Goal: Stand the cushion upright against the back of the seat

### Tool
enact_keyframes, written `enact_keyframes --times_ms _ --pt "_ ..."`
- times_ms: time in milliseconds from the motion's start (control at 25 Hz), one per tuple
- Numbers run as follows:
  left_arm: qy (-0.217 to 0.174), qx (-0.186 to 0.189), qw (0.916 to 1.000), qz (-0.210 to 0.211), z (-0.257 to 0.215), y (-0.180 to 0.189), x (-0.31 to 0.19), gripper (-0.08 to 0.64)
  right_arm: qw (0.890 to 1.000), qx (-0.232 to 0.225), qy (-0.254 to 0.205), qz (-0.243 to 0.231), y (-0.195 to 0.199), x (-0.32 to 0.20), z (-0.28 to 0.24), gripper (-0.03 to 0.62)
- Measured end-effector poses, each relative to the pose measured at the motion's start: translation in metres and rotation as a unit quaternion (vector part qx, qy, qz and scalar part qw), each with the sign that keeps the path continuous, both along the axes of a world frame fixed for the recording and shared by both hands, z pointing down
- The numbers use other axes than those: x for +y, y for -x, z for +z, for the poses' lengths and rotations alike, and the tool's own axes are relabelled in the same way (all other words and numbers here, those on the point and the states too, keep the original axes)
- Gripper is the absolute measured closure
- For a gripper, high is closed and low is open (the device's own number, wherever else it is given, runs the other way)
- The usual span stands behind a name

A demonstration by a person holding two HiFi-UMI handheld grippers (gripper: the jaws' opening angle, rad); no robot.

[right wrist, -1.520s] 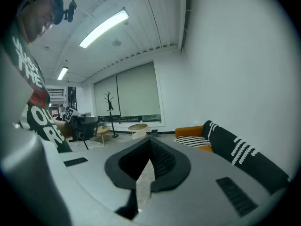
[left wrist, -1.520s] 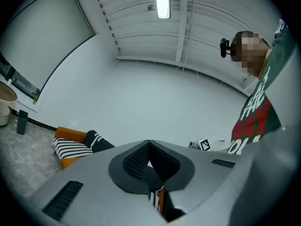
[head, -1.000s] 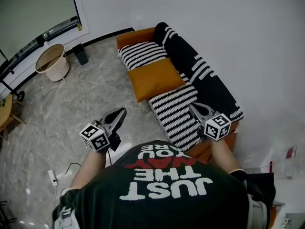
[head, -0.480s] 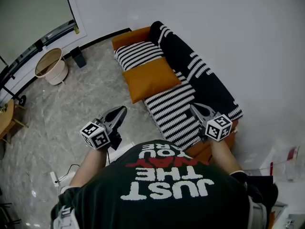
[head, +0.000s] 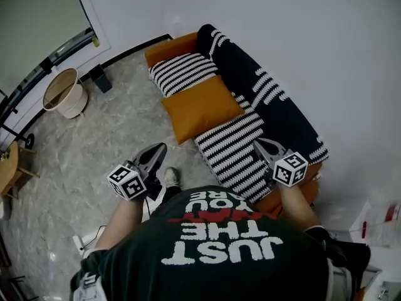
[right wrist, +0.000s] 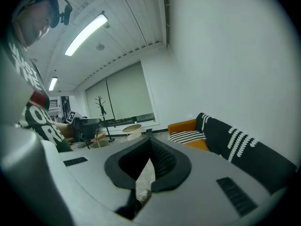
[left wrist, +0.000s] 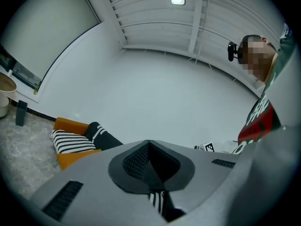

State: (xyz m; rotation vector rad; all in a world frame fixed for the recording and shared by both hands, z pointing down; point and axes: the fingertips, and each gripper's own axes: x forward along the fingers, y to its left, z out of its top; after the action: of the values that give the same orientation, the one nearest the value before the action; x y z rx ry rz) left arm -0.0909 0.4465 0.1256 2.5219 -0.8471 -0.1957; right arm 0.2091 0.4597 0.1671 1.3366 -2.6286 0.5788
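Note:
An orange cushion [head: 202, 107] lies flat on the sofa seat, between two black-and-white striped seat cushions [head: 233, 149]. Behind it runs the black sofa back [head: 266, 99] with white stripes. My left gripper [head: 160, 148] hovers over the floor in front of the sofa, shut and empty, well short of the cushion. My right gripper [head: 257, 142] hangs over the near striped cushion, jaws together, nothing held. The left gripper view shows the left gripper [left wrist: 149, 142] and the orange cushion [left wrist: 75, 155] far off at the left. In the right gripper view, that cushion [right wrist: 200, 145] lies beyond the right gripper [right wrist: 150, 140].
The sofa stands against a white wall, with an orange arm [head: 170, 45] at its far end. A woven basket [head: 64, 95] and a small dark box [head: 100, 78] sit on the marble floor by the window. A power strip [head: 81, 241] and the person's shoe [head: 170, 177] are near my feet.
The person has stepped closer to the sofa, and a shoe has come into view. Both grippers have come forward and a little lower. Both stay shut and empty.

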Motion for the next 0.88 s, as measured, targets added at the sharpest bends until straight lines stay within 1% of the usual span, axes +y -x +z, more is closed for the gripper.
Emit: enact_keyframes --times_ms 120,240,360,480,680,800,880 --pt "0.010 0.016 0.9998 0.009 0.019 0.027 -0.057 0.549 1.000 0.014 -0.002 0.006 0.028 -0.049 0.003 0.568" --pt "0.017 0.029 0.9990 0.029 0.035 0.052 -0.129 0.549 1.000 0.020 -0.002 0.023 0.055 -0.110 -0.001 0.568" --pt "0.032 0.027 0.9975 0.057 0.047 0.068 -0.195 0.549 0.999 0.020 0.009 0.034 0.083 -0.167 -0.008 0.568" --pt "0.045 0.015 0.9957 0.080 0.057 0.083 -0.245 0.549 0.999 0.030 0.009 0.040 0.104 -0.216 -0.019 0.568" --pt "0.087 0.008 0.9926 0.084 0.092 0.106 -0.305 0.549 0.997 0.049 0.021 0.048 0.120 -0.271 -0.018 0.568" --pt "0.106 0.008 0.9905 0.087 0.115 0.099 -0.335 0.549 0.997 0.053 0.033 0.050 0.115 -0.299 -0.007 0.568" --pt "0.124 0.003 0.9883 0.089 0.130 0.091 -0.346 0.549 0.997 0.051 0.046 0.046 0.110 -0.314 0.000 0.568"
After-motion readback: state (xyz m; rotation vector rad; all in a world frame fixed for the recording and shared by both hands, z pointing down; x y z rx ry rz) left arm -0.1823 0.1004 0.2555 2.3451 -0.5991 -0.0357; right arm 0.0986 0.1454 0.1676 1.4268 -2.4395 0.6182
